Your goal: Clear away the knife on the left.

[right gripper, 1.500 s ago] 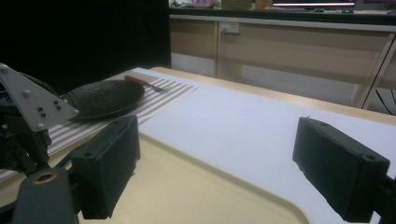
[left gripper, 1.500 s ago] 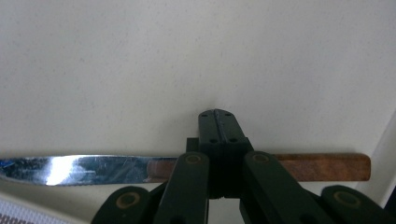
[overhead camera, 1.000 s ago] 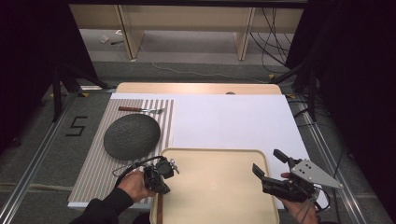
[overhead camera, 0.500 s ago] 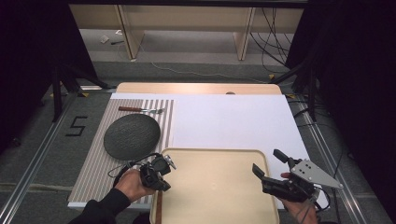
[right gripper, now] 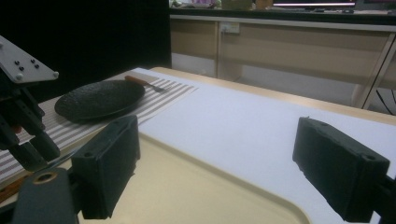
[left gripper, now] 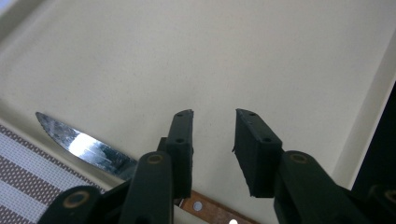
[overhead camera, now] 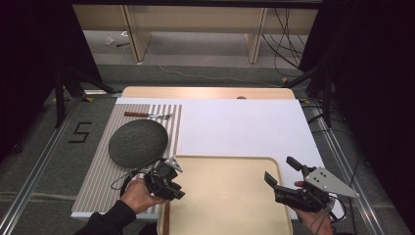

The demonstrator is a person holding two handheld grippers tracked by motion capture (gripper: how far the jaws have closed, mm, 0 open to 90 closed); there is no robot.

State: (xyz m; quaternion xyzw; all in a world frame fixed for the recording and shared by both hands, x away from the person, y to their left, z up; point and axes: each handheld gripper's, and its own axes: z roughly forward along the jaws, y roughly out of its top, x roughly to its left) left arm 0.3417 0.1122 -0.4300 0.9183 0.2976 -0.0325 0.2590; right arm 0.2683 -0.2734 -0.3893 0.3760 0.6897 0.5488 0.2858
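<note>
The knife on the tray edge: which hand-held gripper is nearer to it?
Left. The left hand-held gripper hangs open directly over the knife at the tray's left edge; the right hand-held gripper is across the tray, by its right rim.

- My left gripper sat at the tray's left rim.
- My right gripper, jaws apart, hovered at its right edge.
- Plate and fork lay on the striped mat.

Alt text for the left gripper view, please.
The left gripper, jaws open with nothing between them, points down at a beige tray. A knife with a wooden handle lies under the jaws along the tray's edge, beside a striped placemat.
</note>
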